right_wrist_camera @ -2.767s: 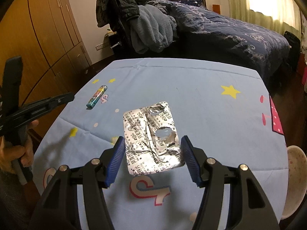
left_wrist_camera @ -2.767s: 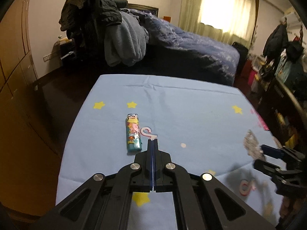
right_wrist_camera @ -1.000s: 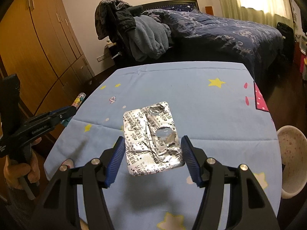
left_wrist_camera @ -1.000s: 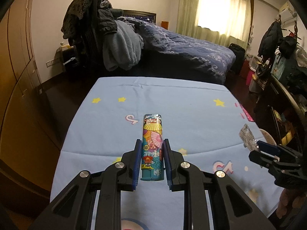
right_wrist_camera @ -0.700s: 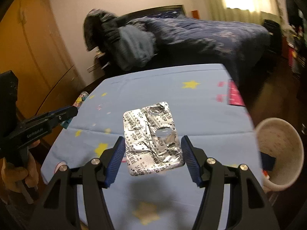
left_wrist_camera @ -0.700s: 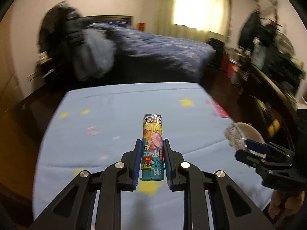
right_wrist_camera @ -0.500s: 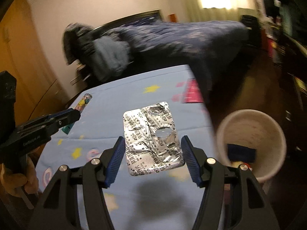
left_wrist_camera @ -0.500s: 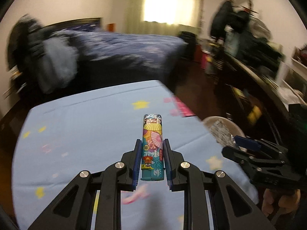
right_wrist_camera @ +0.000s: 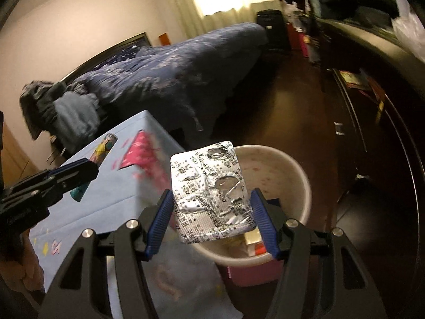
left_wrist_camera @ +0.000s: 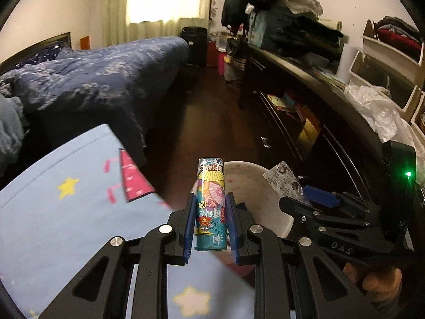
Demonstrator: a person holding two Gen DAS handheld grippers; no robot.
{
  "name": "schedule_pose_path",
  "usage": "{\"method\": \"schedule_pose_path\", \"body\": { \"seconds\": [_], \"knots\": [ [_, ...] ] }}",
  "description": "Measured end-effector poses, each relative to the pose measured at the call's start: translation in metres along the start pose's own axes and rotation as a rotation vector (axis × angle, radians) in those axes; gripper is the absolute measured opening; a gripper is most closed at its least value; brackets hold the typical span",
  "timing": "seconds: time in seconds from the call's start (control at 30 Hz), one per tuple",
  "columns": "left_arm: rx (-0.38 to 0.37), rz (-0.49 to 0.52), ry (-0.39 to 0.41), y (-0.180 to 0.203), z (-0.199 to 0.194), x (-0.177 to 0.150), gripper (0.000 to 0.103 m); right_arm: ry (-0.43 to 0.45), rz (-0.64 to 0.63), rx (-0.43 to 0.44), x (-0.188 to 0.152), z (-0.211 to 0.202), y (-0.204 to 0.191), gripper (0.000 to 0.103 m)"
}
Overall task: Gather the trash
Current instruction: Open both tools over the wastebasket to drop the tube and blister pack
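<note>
A: Item one, the waste bin (right_wrist_camera: 300, 175). We see its rim and far inner wall only; the foil blister pack (right_wrist_camera: 212, 191) covers the near wall and most of the contents.

B: In the left wrist view we log the same bin (left_wrist_camera: 255, 175) as half hidden behind the printed tube (left_wrist_camera: 211, 204) and the right gripper (left_wrist_camera: 302, 199).

A: Item two, the blue tablecloth (right_wrist_camera: 117, 186). Its prints smear with blur near the corner; we cannot read them.

B: Item three, the hand (left_wrist_camera: 377, 284) under the right gripper: only fingertips show, the rest runs off the frame edge.

A: Item four, the tube's lettering: too small to read.
</note>
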State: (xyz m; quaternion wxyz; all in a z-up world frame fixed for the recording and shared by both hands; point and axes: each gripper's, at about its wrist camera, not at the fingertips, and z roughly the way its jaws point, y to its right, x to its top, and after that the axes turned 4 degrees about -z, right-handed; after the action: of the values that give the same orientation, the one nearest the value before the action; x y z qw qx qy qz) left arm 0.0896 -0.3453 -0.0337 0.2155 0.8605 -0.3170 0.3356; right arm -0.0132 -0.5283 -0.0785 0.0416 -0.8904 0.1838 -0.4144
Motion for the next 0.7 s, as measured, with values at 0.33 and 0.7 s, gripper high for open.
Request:
{"method": "schedule_pose_path", "body": {
  "seconds": [0.33, 0.7],
  "knots": [
    [-0.017, 0.013, -0.085, 0.022, 0.066, 0.014, 0.023, -0.026, 0.074, -0.023, 0.006, 0.043, 0.035, 0.061],
    [-0.010, -0.034, -0.054, 0.014, 0.074, 0.022, 0.069, -0.034, 0.077, -0.048, 0.007, 0.066, 0.045, 0.070]
  ]
}}
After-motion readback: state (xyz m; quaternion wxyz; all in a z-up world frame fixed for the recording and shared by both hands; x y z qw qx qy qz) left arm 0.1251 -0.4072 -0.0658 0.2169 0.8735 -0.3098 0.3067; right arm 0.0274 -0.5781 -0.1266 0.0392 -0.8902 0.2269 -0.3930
